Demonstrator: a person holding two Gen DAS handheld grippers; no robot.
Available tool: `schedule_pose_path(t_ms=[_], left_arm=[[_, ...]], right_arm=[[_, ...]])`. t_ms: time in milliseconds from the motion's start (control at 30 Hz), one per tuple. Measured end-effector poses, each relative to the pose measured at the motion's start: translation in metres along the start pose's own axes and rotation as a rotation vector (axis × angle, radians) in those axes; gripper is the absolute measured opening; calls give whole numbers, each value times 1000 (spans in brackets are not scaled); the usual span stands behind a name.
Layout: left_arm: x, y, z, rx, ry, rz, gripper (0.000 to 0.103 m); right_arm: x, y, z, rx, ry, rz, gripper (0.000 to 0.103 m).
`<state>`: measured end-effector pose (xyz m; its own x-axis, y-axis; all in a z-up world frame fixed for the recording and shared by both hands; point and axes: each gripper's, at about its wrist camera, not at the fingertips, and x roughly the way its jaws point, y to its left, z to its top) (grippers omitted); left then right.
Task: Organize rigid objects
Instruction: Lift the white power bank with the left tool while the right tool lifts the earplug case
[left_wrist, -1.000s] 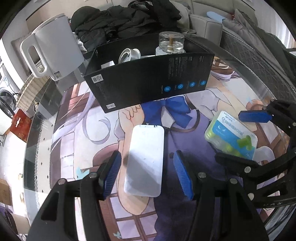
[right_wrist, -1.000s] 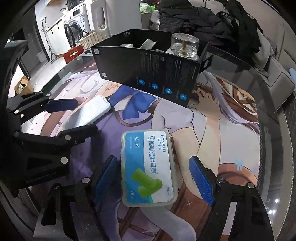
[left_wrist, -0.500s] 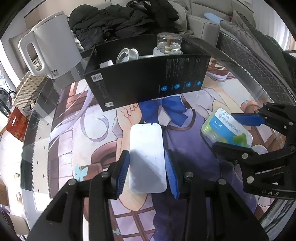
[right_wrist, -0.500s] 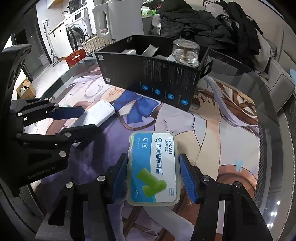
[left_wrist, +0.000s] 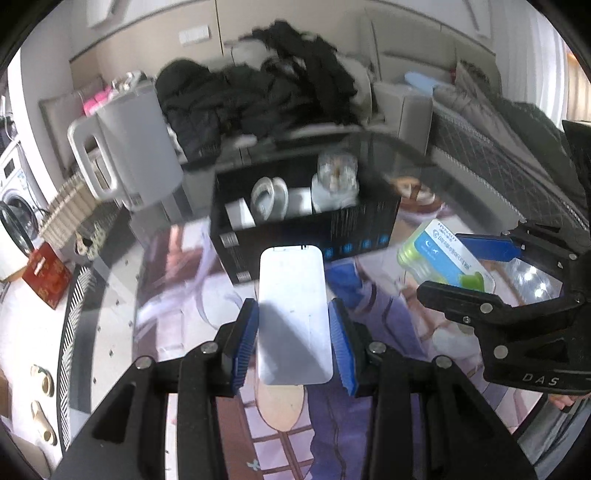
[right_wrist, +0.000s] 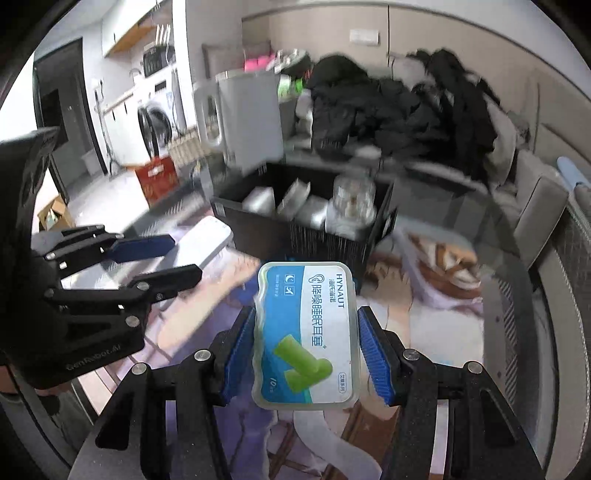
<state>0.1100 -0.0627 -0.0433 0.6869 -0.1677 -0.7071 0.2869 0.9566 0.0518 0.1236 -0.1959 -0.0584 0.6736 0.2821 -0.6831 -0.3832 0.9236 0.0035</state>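
My left gripper (left_wrist: 292, 345) is shut on a flat white rounded case (left_wrist: 291, 310), held above the printed mat. My right gripper (right_wrist: 306, 354) is shut on a clear earplug box (right_wrist: 307, 336) with a blue and white label and green plugs. Each gripper shows in the other's view: the right gripper (left_wrist: 469, 266) with the earplug box (left_wrist: 439, 258) at the right, the left gripper (right_wrist: 162, 258) with the white case (right_wrist: 205, 242) at the left. Ahead stands an open black box (left_wrist: 306, 232) holding a glass jar (left_wrist: 336, 181) and silvery items.
A white electric kettle (left_wrist: 129, 147) stands left of the black box (right_wrist: 306, 225). Dark clothes (left_wrist: 266, 96) are heaped on a sofa behind. The glass table edge (left_wrist: 74, 325) runs along the left, with a red bag (left_wrist: 46, 275) and wicker basket (left_wrist: 74, 218) on the floor beyond.
Both grippers closed on their objects and lifted them off the mat. The views tilted up toward the black box, which now sits lower and farther in frame.
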Motion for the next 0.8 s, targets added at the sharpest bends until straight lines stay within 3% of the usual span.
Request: schedule_pose_path(t_ms=[400, 567, 800], left_arm=[[-71, 13, 15, -20, -340, 55, 38], [-90, 23, 21, -55, -412, 36, 38], [-94, 28, 31, -89, -445, 41, 38]], right_arm=[[-80, 16, 18, -24, -360, -52, 56], [-102, 23, 25, -27, -417, -43, 56], [-114, 32, 35, -32, -450, -29, 56]])
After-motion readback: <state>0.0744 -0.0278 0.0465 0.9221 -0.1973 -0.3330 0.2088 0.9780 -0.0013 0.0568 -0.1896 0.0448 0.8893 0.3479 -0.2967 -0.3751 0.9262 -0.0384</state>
